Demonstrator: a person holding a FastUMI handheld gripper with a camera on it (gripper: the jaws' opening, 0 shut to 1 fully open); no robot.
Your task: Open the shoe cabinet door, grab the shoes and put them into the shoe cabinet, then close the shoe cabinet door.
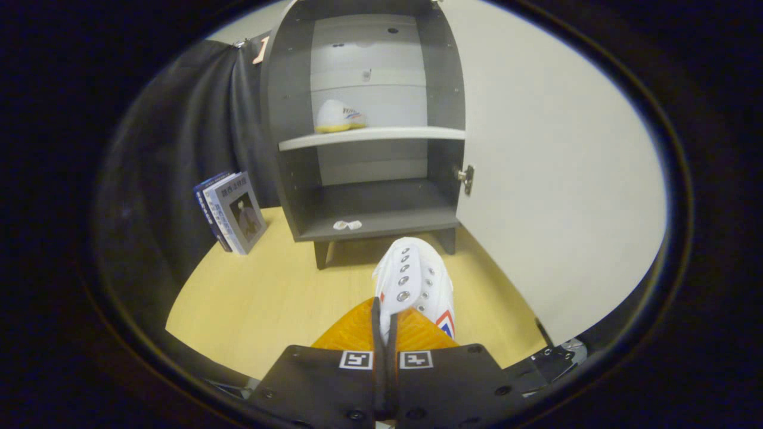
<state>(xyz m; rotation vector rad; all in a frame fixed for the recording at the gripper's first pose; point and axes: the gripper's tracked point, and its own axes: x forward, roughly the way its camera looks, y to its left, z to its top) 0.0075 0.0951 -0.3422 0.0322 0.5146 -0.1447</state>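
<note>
We clamp the hand-held gripper on the shoe, held above the table facing the open cabinet, ready to join its mate on the shelf.

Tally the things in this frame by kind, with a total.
Shoes: 2, one on the cabinet's upper shelf, one pinched between the shut fingers of the gripper
Cabinets: 1, door open
Books: 2, leaning beside the cabinet
Small white scrap: 1, on the bottom shelf
Total: 6
</note>
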